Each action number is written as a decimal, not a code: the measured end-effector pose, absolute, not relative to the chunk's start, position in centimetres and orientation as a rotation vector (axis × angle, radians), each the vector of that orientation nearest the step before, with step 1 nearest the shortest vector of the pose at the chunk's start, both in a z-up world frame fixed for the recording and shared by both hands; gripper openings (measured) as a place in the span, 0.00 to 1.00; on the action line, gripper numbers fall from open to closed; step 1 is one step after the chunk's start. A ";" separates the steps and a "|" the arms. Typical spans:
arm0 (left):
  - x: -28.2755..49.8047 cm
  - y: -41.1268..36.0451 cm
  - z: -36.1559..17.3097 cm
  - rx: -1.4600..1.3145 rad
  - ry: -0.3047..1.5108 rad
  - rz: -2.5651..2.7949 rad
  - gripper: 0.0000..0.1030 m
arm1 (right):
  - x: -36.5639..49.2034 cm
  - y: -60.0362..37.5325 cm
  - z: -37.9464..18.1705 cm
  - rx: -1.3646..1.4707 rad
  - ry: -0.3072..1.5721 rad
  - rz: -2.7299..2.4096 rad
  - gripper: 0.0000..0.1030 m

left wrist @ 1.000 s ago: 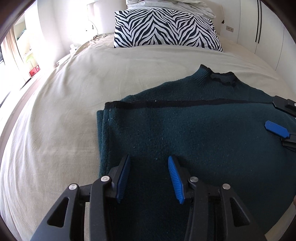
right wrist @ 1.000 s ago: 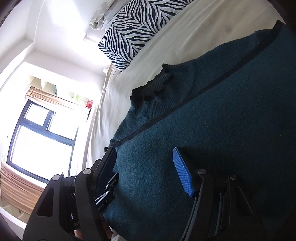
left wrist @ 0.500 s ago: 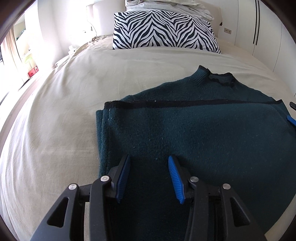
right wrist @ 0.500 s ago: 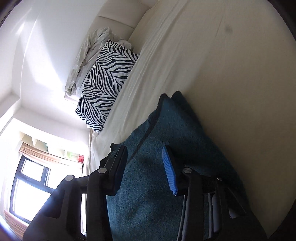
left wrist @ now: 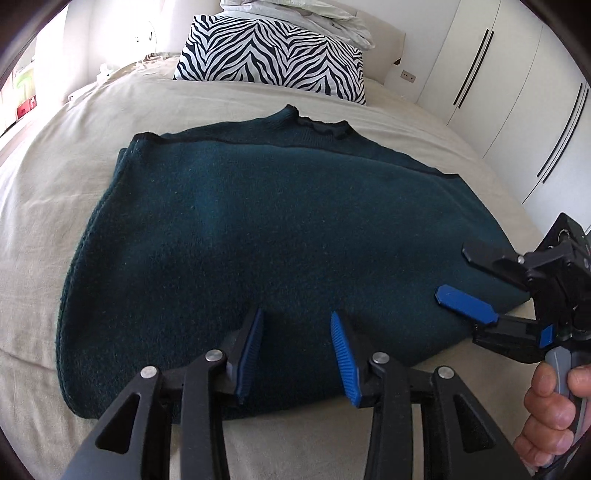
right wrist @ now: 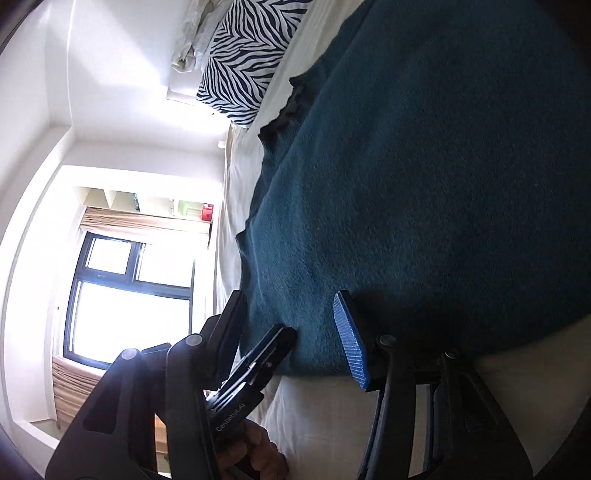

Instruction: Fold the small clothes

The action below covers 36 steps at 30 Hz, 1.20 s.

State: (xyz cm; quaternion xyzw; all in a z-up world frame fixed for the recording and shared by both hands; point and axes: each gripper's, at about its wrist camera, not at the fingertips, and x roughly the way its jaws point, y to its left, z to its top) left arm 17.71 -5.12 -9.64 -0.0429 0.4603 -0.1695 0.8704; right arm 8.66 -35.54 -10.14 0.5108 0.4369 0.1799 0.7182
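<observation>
A dark teal knit sweater (left wrist: 280,236) lies folded flat on the beige bed, its collar (left wrist: 321,123) toward the pillow. It also fills the right wrist view (right wrist: 424,184). My left gripper (left wrist: 295,328) is open and empty, low over the sweater's near edge. My right gripper (left wrist: 452,275) is open at the sweater's near right corner, turned on its side, with a hand on its handle. In the right wrist view the right gripper (right wrist: 291,317) hangs open over the sweater's edge, and the left gripper's fingers (right wrist: 269,347) show between its jaws.
A zebra-striped pillow (left wrist: 273,48) and crumpled white bedding (left wrist: 295,9) sit at the bed's head. White wardrobe doors (left wrist: 517,92) stand at the right. A bright window (right wrist: 129,288) and shelves are to the left. Beige sheet (left wrist: 48,192) surrounds the sweater.
My left gripper has drawn back and turned, so the sweater's near edge now shows. My right gripper has swung from the far right side to the near right corner, beside the left one.
</observation>
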 end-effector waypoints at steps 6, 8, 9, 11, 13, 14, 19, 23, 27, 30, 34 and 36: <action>16.9 -1.7 -9.8 -0.145 0.969 -0.349 0.25 | 5.8 -42.1 -10.7 1.197 0.818 0.254 0.39; 16.3 -0.2 -9.8 -0.175 0.968 -0.343 0.22 | 4.7 -44.7 -10.5 1.202 0.780 0.184 0.37; 16.1 0.6 -9.7 -0.188 0.966 -0.337 0.22 | 4.1 -46.0 -10.2 1.201 0.758 0.154 0.37; 15.4 2.1 -9.4 -0.201 0.959 -0.318 0.22 | 2.8 -47.7 -9.6 1.212 0.723 0.086 0.37; 14.8 3.6 -9.2 -0.218 0.957 -0.291 0.22 | 1.0 -49.0 -8.7 1.219 0.683 0.013 0.41; 14.5 4.2 -9.1 -0.230 0.956 -0.282 0.22 | 0.4 -49.4 -8.2 1.221 0.668 -0.005 0.44; 13.2 5.7 -7.4 -0.265 0.905 -0.245 0.46 | 1.9 -44.3 -6.1 1.204 0.706 0.194 0.49; 14.0 4.7 -7.1 -0.268 0.890 -0.269 0.49 | 6.2 -34.8 -6.2 1.151 0.842 0.395 0.51; 15.2 4.7 -9.0 -0.282 0.945 -0.271 0.49 | 8.5 -28.3 -8.9 1.093 1.008 0.478 0.51; 14.6 5.8 -9.0 -0.308 0.936 -0.284 0.48 | 7.9 -28.4 -10.1 1.080 1.019 0.495 0.51; 13.8 8.6 -7.4 -0.375 0.859 -0.249 0.52 | 7.6 -34.0 -9.6 1.127 0.931 0.400 0.51; 14.3 9.9 -7.1 -0.414 0.846 -0.226 0.59 | 6.4 -37.4 -8.7 1.148 0.873 0.308 0.51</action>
